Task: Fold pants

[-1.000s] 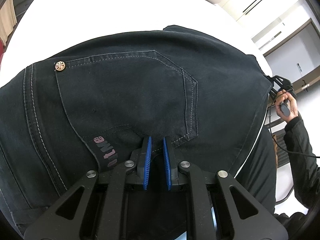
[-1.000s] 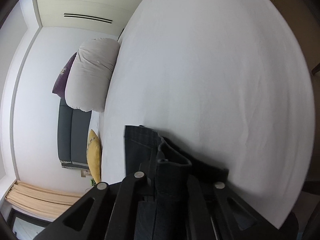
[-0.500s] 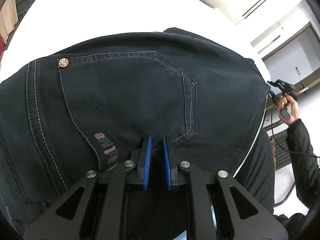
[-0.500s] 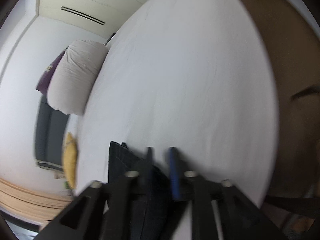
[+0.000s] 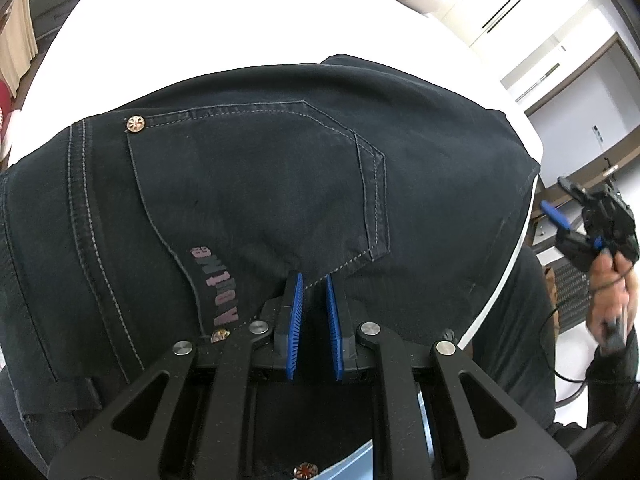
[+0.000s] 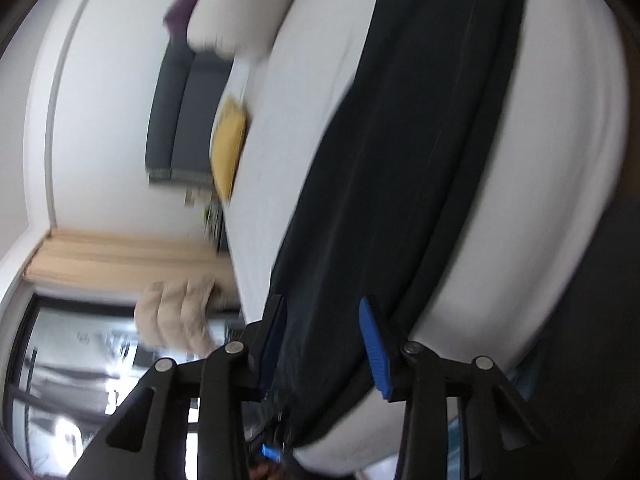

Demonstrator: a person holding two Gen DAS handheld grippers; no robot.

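Dark navy pants (image 5: pixel 256 184) lie on the white bed (image 5: pixel 200 20), back pocket up, and fill the left wrist view. My left gripper (image 5: pixel 314 280) points down at the pocket's lower seam, shut on a pinch of the fabric. The right wrist view is blurred: the pants (image 6: pixel 400 140) run as a long folded strip toward the far end of the bed (image 6: pixel 540 160). My right gripper (image 6: pixel 324 312) hovers over their near end with its jaws closing, and its pads press on nothing. It also shows at the right edge of the left wrist view as the right gripper (image 5: pixel 558 200), held off the bed in a hand (image 5: pixel 608 292).
A white pillow (image 6: pixel 240 12) lies at the head of the bed. A yellow cushion (image 6: pixel 228 144) and a grey sofa (image 6: pixel 180 112) stand beyond the bed's far side, with a beige curtain (image 6: pixel 120 260) by the window. The bed's edge (image 5: pixel 532 136) runs close by the pants.
My right gripper let go of the pants' end, opened, and swung away, so it now looks along the folded pants. My left gripper has kept still on the pocket seam.
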